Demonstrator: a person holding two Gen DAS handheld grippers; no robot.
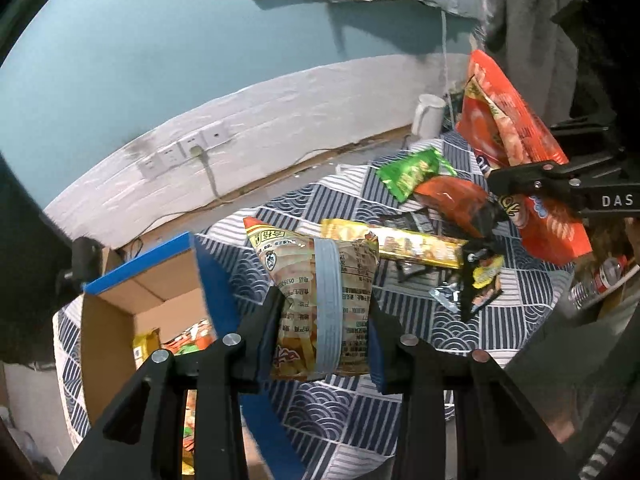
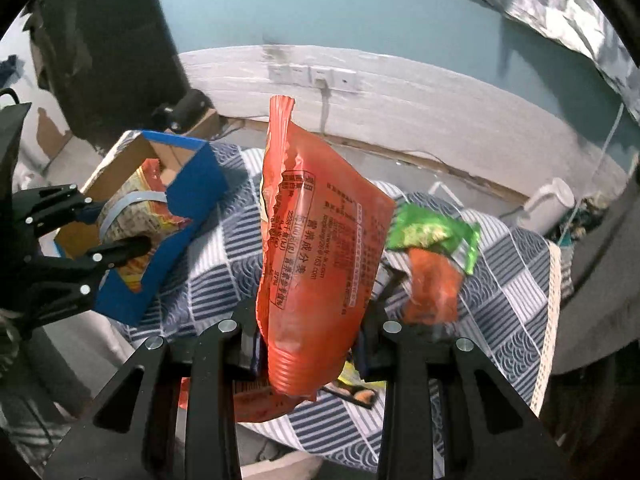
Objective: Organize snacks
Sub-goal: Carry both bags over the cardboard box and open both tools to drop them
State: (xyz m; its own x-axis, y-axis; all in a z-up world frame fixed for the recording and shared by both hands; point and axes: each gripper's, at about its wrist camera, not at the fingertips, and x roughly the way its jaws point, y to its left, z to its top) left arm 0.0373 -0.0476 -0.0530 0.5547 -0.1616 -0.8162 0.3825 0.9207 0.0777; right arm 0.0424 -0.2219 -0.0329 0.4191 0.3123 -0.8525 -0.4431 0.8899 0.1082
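Partway done: a few packets already lie in the blue-edged cardboard box left of the left claw, which pinches a noodle-snack packet, the right claw clamps an orange snack bag, and beyond them the green packet and gold bar wait on the bench.

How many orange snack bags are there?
2 that I can count. The big orange snack bag is held up in the right hand-held gripper. A smaller orange bag lies on the tablecloth under the green packet. The box may hide more.
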